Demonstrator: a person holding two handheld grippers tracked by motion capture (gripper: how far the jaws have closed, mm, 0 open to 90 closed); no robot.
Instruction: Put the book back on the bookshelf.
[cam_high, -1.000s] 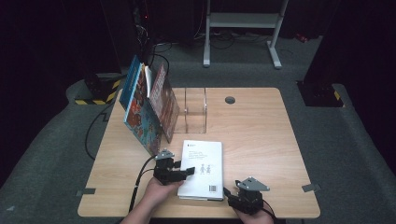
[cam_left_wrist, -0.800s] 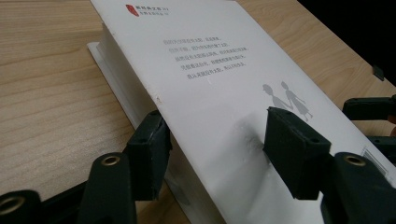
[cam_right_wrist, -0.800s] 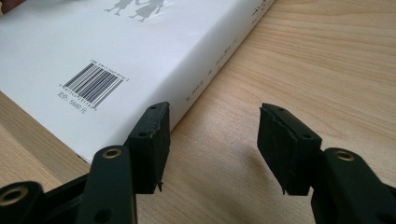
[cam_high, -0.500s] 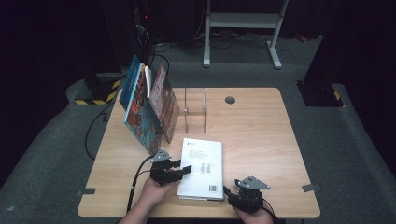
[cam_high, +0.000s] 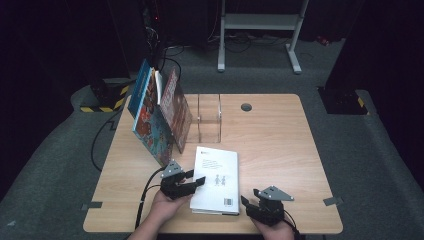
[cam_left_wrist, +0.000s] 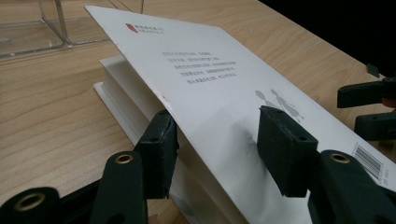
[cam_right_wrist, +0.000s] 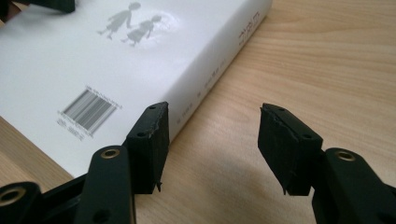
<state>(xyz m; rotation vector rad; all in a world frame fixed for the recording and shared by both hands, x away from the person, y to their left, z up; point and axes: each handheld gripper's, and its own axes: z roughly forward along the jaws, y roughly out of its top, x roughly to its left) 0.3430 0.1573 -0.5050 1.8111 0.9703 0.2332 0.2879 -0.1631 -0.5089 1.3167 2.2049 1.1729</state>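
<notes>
The white paperback book (cam_high: 217, 180) is lying flat near the front edge of the wooden table (cam_high: 280, 140), back cover up with its barcode toward the person, at about six o'clock from the clear acrylic book stand (cam_high: 209, 117). The left gripper (cam_high: 192, 184) is working at the book's nine-o'clock edge. In the left gripper view its jaws have just been closing and are straddling the cover (cam_left_wrist: 219, 88): one pad is tucking under the raised board, the other is hovering above it without pressing, so the cover is resting lifted off the page block (cam_left_wrist: 126, 93) rather than being pinched. That placement suits getting a purchase on the loose fore-edge, probably to raise the book.

The right gripper (cam_high: 250, 205) is waiting at the book's five-o'clock corner, jaws spread and empty; in the right gripper view one pad is sitting just beside the spine (cam_right_wrist: 219, 65), likely to steady that side.

At ten o'clock from the book, several picture books (cam_high: 160, 112) are leaning against the stand, suggesting where this one is heading.
</notes>
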